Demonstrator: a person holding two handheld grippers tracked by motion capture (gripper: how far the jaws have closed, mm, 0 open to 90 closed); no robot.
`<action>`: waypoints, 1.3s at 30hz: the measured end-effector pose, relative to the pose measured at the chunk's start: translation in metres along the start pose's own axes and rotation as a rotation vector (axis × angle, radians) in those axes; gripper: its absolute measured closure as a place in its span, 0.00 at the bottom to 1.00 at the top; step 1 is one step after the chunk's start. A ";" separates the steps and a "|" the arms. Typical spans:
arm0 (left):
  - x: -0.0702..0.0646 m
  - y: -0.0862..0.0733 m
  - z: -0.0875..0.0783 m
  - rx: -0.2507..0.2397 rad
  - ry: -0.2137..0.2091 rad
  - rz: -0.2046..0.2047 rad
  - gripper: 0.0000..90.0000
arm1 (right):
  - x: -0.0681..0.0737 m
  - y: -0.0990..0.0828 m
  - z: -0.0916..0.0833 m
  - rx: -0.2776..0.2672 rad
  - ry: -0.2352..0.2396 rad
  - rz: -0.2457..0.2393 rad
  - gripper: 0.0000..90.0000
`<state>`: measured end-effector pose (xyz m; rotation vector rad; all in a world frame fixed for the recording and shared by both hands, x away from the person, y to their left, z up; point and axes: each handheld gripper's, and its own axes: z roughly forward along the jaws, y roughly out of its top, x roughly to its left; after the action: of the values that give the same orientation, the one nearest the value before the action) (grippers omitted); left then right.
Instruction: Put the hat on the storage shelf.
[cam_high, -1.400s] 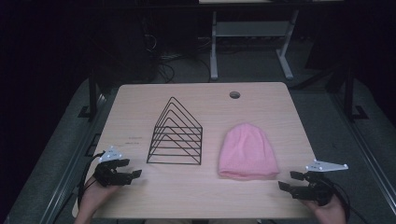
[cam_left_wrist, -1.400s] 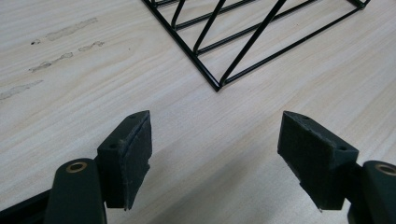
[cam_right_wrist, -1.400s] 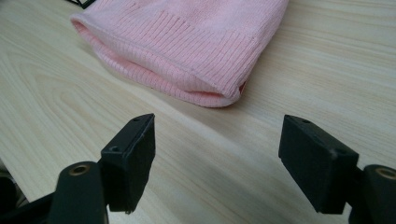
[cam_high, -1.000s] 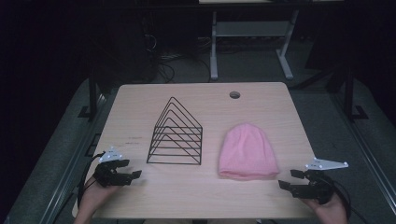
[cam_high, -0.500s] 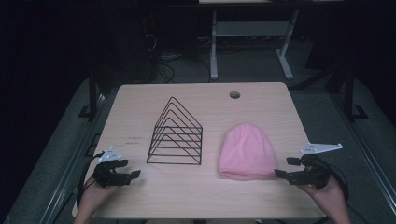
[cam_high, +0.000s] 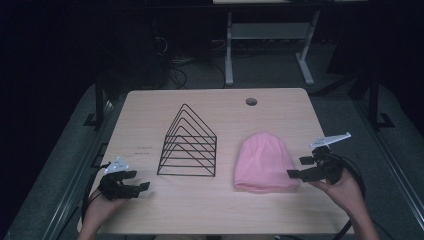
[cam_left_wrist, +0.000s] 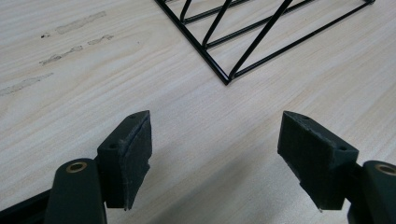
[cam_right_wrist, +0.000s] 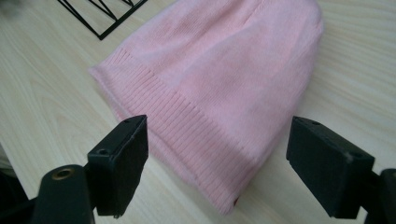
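Pink beanie (cam_right_wrist: 224, 88): crown cut off by top edge in right tool view; small red speck at ribbed hem corner, too small to identify. Wire rack (cam_left_wrist: 261, 32): near corner alone in frame in left tool view, rest cut by top edge; beside beanie in right tool view, one blurred corner at top edge. Faint marks on bench (cam_high: 145, 149) left of rack: unreadable. Floor beyond bench dark, cables indistinct.

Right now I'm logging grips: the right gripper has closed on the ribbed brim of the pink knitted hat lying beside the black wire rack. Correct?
Not closed: the right gripper view shows the right gripper with its jaws wide apart, hovering over the pink knitted hat without touching its ribbed brim. The hat does lie beside the black wire rack.
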<state>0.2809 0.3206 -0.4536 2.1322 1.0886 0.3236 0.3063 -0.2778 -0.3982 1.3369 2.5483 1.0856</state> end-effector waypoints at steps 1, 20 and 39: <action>0.000 0.000 0.000 0.000 0.000 0.000 0.29 | 0.000 0.000 0.000 0.000 0.000 0.000 0.22; 0.000 0.000 0.001 0.007 -0.002 0.000 0.29 | -0.031 0.052 0.029 0.099 -0.002 0.013 0.23; 0.001 0.000 0.001 0.014 -0.007 0.015 0.29 | -0.054 0.087 0.061 0.163 -0.011 0.050 0.25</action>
<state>0.2822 0.3207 -0.4541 2.1535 1.0744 0.3163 0.4223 -0.2514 -0.4040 1.4453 2.6588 0.8918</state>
